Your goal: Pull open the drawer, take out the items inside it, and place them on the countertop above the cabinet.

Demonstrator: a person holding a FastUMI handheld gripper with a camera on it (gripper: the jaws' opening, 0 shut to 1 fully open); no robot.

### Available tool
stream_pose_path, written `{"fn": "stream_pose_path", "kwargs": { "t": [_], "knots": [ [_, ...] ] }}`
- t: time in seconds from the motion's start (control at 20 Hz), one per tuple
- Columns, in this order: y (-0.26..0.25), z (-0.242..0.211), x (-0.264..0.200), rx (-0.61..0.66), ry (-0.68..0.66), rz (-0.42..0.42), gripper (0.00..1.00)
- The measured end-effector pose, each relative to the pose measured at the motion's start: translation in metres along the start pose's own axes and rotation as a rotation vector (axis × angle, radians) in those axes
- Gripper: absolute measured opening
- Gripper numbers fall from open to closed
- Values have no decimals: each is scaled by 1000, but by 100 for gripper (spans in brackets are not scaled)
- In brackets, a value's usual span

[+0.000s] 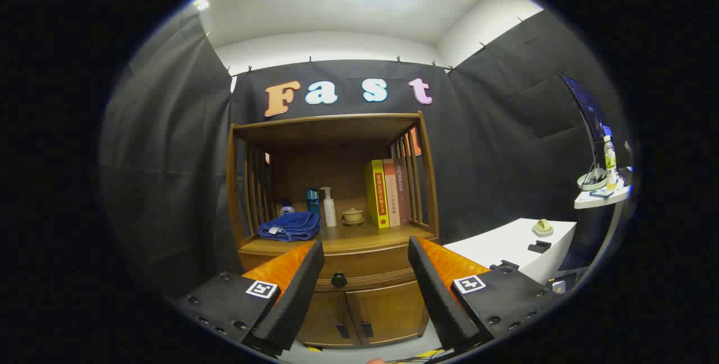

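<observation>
The gripper [365, 274] is held level, facing the wooden cabinet [337, 229] square on, its fingers spread wide with nothing between them; the drawer [359, 275] sits shut in the cabinet front, beyond the fingers, just under the countertop [359, 239]; it is wood, its long axis running side to side, a dark round knob [338, 280] at its middle pointing toward the gripper; on the countertop lie a folded blue towel [289, 226], a white pump bottle [329, 206] and upright books [386, 192].

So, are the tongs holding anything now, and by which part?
Nothing is held. The tongs are open with empty space between the fingers, and the drawer knob lies beyond them, untouched. The drawer is closed.
</observation>
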State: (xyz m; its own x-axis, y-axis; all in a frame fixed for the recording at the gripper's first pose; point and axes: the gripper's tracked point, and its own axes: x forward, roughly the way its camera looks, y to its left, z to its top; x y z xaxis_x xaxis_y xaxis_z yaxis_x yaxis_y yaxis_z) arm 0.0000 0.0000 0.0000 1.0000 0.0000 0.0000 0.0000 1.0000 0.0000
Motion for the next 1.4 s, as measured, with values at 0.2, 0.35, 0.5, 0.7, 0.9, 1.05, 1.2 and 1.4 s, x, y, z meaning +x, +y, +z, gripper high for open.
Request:
{"fn": "stream_pose_path", "kwargs": {
  "t": [0.2,0.35,0.5,0.7,0.9,1.05,1.2,1.4],
  "knots": [
    [1,-1,2,15,-1,3,98],
    [3,-1,2,1,-4,8,98],
    [6,-3,4,11,-2,13,98],
    [4,-2,4,6,-6,9,98],
    [8,-4,4,3,-4,21,98],
    [9,-8,5,9,1,27,98],
    [16,-11,10,12,7,35,98],
    [37,-17,30,-1,13,70,98]
  ]
}}
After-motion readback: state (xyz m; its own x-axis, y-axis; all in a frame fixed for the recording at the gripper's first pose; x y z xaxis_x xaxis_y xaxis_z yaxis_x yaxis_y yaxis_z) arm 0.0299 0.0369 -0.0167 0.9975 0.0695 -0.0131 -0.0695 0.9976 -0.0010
